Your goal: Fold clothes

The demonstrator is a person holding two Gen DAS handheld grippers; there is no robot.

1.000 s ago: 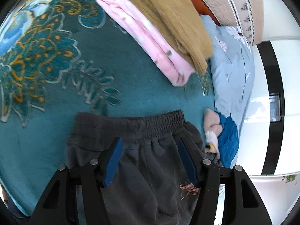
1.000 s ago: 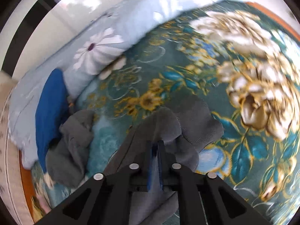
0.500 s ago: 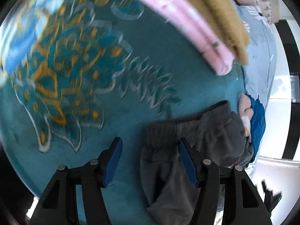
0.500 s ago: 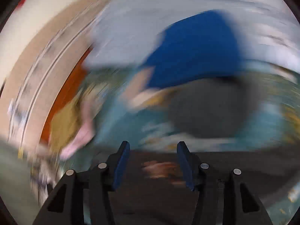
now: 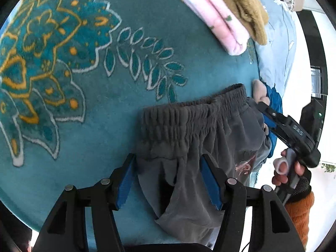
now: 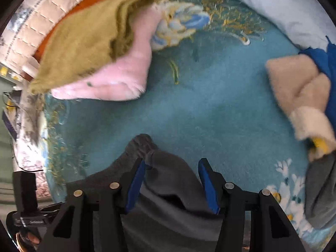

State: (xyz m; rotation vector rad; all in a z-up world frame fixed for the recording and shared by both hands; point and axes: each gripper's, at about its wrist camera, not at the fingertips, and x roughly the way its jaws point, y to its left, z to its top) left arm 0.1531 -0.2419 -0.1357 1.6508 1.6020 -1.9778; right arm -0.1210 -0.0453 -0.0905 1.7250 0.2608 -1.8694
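Note:
Grey sweatpants (image 5: 195,130) lie on the teal flowered blanket (image 5: 88,126), elastic waistband toward the far side. My left gripper (image 5: 168,168) is open, its blue pads straddling the fabric just below the waistband at its left end. My right gripper (image 6: 171,172) is open over a corner of the pants (image 6: 168,180), which bunches between its pads. The right gripper also shows in the left wrist view (image 5: 271,117) at the waistband's right end, held by a hand.
A folded stack, mustard garment (image 6: 84,35) on pink garment (image 6: 126,77), lies at the far side. A beige, white and blue heap (image 6: 304,88) and another grey garment (image 6: 321,193) lie at the right. A pale blue pillow (image 5: 277,48) borders the blanket.
My right gripper let go of the pants leg, opened, and swung to the waistband's right end. My left gripper shifted to the waistband's left end and moved closer.

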